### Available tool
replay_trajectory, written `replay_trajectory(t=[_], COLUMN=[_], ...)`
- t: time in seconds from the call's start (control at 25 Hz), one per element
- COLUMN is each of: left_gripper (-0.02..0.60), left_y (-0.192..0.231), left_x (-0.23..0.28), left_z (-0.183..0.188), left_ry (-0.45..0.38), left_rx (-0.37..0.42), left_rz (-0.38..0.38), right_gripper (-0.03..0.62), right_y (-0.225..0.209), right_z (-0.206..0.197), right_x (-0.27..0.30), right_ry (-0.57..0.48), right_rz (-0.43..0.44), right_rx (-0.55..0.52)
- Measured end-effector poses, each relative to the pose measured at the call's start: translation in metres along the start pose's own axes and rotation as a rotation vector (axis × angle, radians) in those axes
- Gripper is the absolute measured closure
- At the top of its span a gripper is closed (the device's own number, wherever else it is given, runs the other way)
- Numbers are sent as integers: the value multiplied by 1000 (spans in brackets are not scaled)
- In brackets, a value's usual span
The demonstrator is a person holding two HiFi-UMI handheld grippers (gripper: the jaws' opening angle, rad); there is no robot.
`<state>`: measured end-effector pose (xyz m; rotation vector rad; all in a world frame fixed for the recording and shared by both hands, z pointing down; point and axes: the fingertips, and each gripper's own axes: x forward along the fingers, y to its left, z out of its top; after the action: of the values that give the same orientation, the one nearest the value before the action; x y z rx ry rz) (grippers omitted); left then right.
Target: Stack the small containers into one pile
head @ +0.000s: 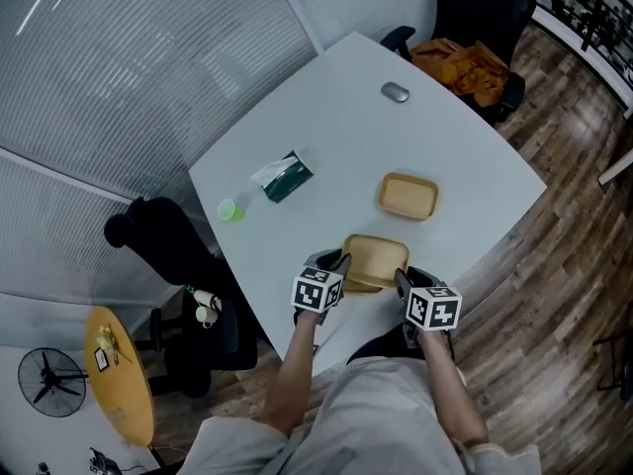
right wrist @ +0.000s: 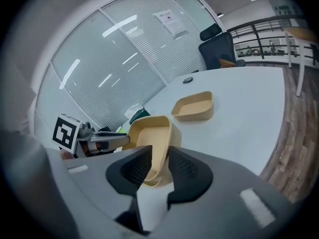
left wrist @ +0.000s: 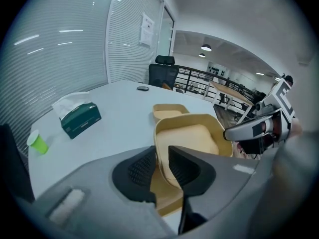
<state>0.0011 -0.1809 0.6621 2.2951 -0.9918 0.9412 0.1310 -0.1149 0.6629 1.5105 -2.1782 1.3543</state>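
Note:
A tan container [head: 374,257] sits tilted at the near edge of the white table [head: 326,117], between my two grippers. My left gripper [head: 341,261] is shut on its left rim; in the left gripper view the wall [left wrist: 192,136] runs between the pads of the left gripper [left wrist: 162,157]. A second tan piece [left wrist: 162,195] shows under it. My right gripper [head: 401,277] is at the right rim; in the right gripper view the container's wall [right wrist: 149,131] stands between the right gripper's [right wrist: 159,157] spread jaws, unpressed. Another tan container [head: 406,196] rests alone farther out.
A green tissue box [head: 285,176] and a small green cup [head: 230,210] lie at the table's left side. A grey mouse [head: 395,92] is near the far corner. A black chair with orange cloth [head: 465,62] stands beyond it, another black chair [head: 163,240] at the left.

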Motion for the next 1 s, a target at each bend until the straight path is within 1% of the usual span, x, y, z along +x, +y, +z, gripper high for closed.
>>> replay_trajectory(t=[0.16, 0.32, 0.52, 0.72, 0.88, 1.0], left_gripper=[498, 497, 497, 497, 497, 497], left_y=[24, 36, 40, 40, 41, 39], left_x=[-23, -36, -36, -24, -18, -13], left_z=[-25, -44, -62, -77, -82, -83], left_ry=[2, 10, 44, 86, 104, 119], left_rx=[-63, -110, -152, -162, -177, -174], left_rz=[57, 83, 73, 60, 58, 51], right_gripper=[482, 476, 473, 471, 454, 451], right_y=[30, 46, 47, 38, 36, 31], right_z=[-15, -23, -35, -44, -49, -49], right_x=[18, 28, 35, 43, 46, 46], right_ry=[56, 92, 141, 172, 198, 203], right_rz=[49, 68, 68, 60, 66, 58], right_rx=[-60, -96, -87, -59, -55, -38])
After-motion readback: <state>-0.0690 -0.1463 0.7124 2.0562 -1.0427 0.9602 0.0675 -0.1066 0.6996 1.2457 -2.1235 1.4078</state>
